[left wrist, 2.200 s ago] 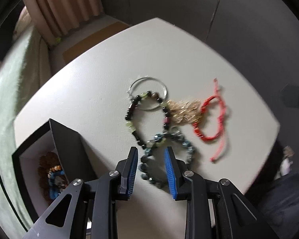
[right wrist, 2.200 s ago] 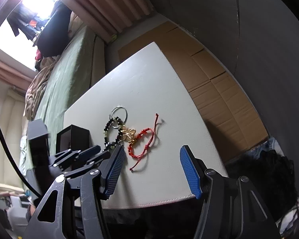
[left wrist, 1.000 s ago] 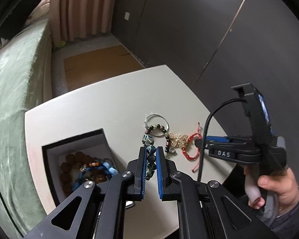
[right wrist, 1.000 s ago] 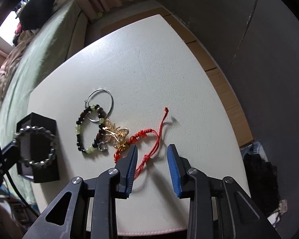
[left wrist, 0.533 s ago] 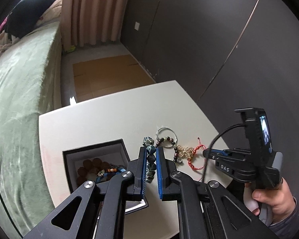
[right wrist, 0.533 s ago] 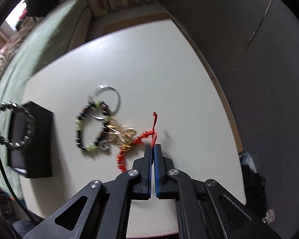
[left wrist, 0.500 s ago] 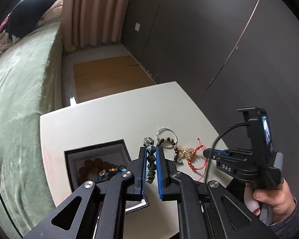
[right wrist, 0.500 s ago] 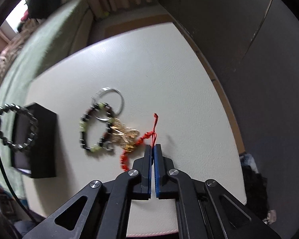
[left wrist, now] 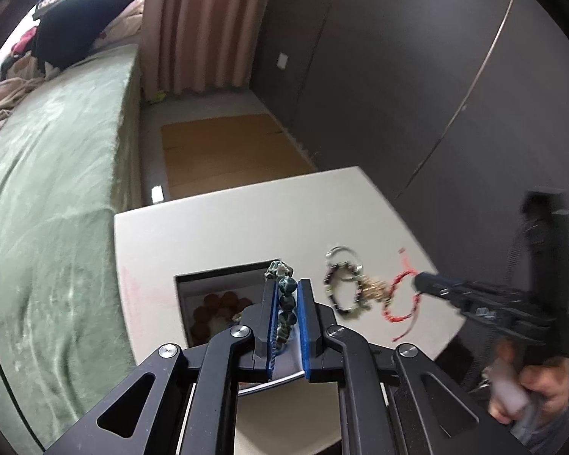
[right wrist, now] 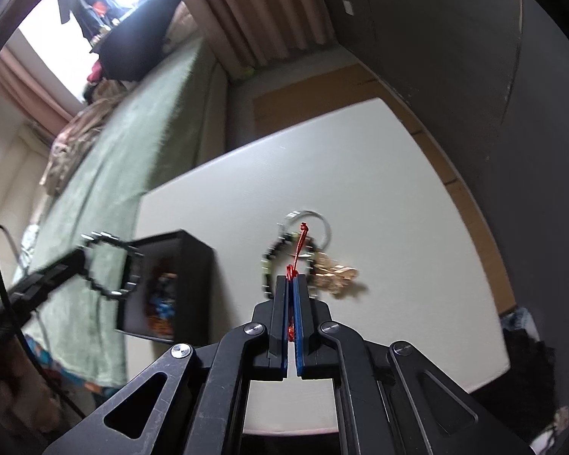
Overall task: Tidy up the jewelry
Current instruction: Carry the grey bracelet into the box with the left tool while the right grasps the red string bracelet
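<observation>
My left gripper is shut on a dark green bead bracelet and holds it above the open black jewelry box. The bracelet also hangs as a ring in the right wrist view. My right gripper is shut on a red cord bracelet, lifted off the white table; it also shows in the left wrist view. A black-and-green bead bracelet, a silver hoop and a gold butterfly piece lie on the table.
The box holds brown beads and several colourful pieces. A green bed runs along the table's left side. Cardboard lies on the floor beyond the table. Dark wall panels stand to the right.
My right gripper has lifted the red cord bracelet off the table and tilted up. My left gripper has carried the green bead bracelet left, over the box.
</observation>
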A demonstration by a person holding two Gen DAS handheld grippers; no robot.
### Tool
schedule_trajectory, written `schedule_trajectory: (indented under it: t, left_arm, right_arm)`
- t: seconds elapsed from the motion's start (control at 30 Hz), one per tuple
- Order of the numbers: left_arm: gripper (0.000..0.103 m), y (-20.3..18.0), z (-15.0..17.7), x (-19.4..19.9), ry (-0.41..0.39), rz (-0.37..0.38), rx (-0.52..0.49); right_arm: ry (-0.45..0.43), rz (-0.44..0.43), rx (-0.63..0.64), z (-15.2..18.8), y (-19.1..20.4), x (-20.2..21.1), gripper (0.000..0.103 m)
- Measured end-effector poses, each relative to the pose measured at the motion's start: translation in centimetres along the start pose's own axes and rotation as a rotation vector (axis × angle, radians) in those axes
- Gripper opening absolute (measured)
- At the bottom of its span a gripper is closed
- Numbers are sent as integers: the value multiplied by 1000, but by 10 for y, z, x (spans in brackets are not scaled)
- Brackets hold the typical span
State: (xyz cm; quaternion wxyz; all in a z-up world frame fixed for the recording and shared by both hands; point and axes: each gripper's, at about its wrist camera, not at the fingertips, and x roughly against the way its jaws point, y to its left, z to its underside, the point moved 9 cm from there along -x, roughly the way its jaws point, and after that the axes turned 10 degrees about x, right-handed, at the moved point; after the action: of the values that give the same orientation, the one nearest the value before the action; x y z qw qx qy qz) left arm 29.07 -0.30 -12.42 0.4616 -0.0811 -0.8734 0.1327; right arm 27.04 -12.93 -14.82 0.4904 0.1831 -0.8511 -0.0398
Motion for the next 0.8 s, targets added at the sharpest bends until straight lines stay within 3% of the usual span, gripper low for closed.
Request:
schedule_trajectory:
  t: [0.03,0.07,0.1,0.13,0.17,0.8]
  left_arm:
    - [22,3,1,-3,13,-21,-4]
    - [41,7,1,-6,25,-33,-5]
    - [52,10,1,-7,24,-38,-2]
    - [70,14,-1,-6,5,-42,6]
    - [78,17,-3,-3,-10,-47,12]
    - [78,82,-16,17,-46,-72,159]
  right_arm:
    - [-15,-14,5,-3,6,3,4]
    - [-25,-23,8,-5,10,4,4]
    - [-34,-34,11,-8,15,4,4]
    - [-43,-48,12,-10,20,4,4]
    - [-49,-58,12,-11,24,4,4]
    - [-151,-284,84,-35,113,-3,4]
